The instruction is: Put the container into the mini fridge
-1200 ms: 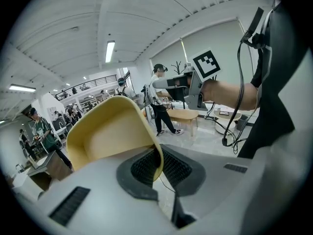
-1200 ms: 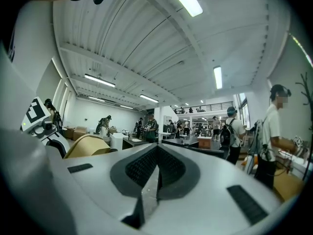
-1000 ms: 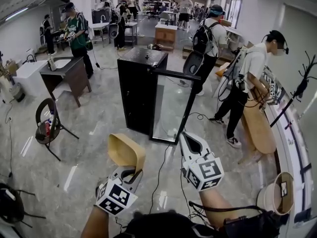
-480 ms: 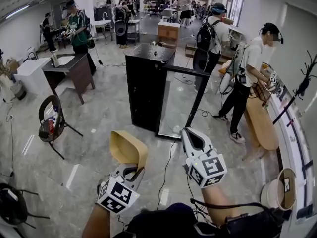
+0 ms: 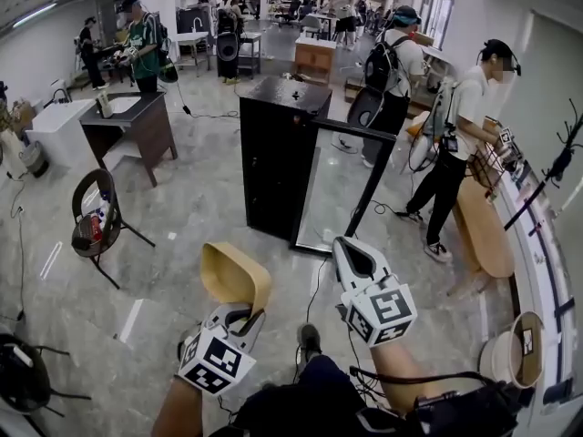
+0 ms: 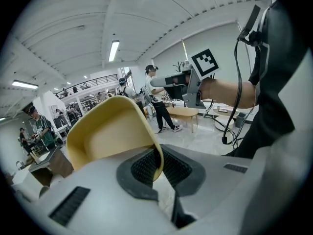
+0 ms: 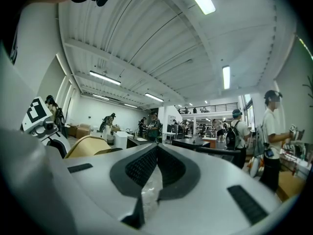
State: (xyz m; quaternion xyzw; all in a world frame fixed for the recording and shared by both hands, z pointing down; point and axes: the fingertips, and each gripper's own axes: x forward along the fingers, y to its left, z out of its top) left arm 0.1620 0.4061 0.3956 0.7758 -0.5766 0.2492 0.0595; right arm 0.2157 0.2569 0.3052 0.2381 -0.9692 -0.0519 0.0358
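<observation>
My left gripper (image 5: 241,315) is shut on the rim of a tan, bowl-shaped container (image 5: 233,278), held up in front of me at the lower left of the head view. In the left gripper view the container (image 6: 107,136) has its thin wall pinched between the pads (image 6: 146,168). My right gripper (image 5: 344,244) is beside it to the right, shut with nothing between its jaws; its own view shows the jaw tips (image 7: 156,148) meeting. The black mini fridge (image 5: 276,153) stands on the floor ahead, its glass door (image 5: 339,189) swung open to the right.
A black cable (image 5: 310,289) runs across the floor between me and the fridge. A round wire chair (image 5: 96,221) stands at the left, a dark desk (image 5: 127,126) behind it. A person (image 5: 455,144) stands by a wooden bench (image 5: 480,230) at the right. Several people are at the back.
The fridge has drawn nearer and shifted right in the head view as I walk toward it. A shoe now shows at the bottom. Both grippers keep their hold and relative places.
</observation>
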